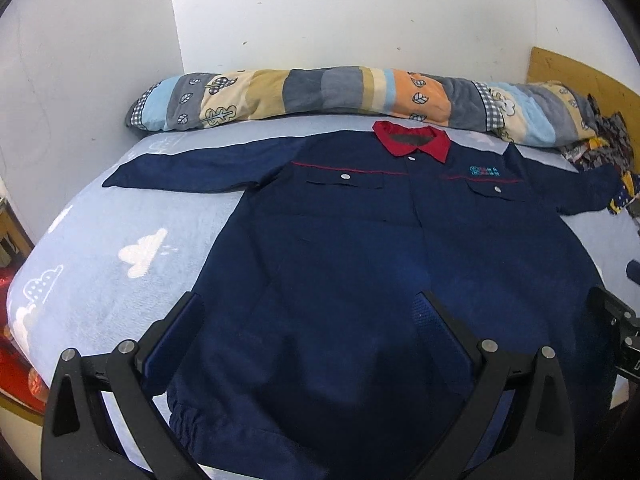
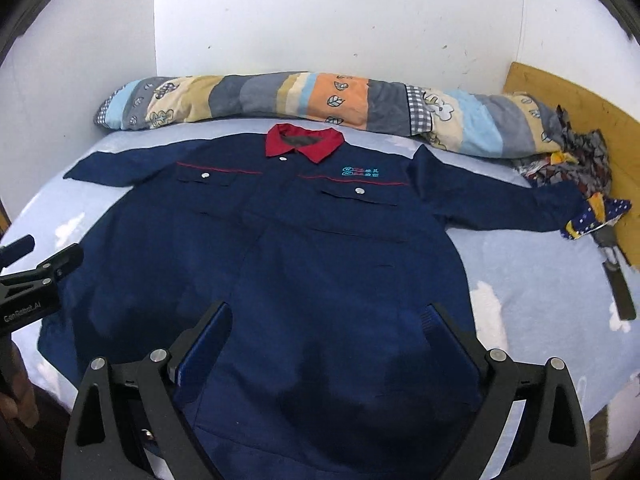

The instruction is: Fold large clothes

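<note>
Navy jacket [image 1: 360,248] lies flat, front up, across the bed [image 1: 100,248]; left tool [image 1: 316,308] and right tool [image 2: 330,316] hover released above its hem at the bed's near edge.

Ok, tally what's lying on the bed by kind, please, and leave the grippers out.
Jacket: 1, navy with a red collar, spread flat
Rolled quilt: 1, along the wall
Patterned cloth heap: 1, at the far right corner; I cannot tell how many pieces
Dark strap-like item: 1, by the right edge
Total: 4

Left gripper [image 1: 312,308] and right gripper [image 2: 330,316] gape, angled downward.
</note>
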A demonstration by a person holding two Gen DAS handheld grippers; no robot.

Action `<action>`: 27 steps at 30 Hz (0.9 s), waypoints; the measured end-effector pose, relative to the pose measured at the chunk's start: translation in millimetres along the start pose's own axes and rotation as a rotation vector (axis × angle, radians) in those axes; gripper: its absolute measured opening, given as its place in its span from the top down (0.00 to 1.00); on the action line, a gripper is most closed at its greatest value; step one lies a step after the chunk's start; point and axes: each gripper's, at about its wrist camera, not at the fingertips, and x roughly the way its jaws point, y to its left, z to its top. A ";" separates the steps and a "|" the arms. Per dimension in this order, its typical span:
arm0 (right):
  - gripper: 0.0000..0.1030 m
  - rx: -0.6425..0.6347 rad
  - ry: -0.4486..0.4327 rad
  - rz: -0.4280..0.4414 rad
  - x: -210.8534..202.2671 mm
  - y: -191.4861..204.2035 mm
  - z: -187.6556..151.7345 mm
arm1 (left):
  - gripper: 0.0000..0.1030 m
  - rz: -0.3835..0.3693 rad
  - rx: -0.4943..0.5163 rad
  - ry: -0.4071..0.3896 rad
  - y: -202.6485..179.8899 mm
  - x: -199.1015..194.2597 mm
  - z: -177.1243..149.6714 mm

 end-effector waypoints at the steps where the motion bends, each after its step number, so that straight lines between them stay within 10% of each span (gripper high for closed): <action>1: 0.05 -0.011 -0.002 -0.012 0.0 1.3 -0.2 | 0.00 0.003 0.010 0.001 -2.8 0.2 -0.6; 27: 0.05 -0.051 -0.004 -0.030 1.9 -5.2 -7.4 | 0.00 -0.005 0.064 0.006 -25.6 -7.3 -0.9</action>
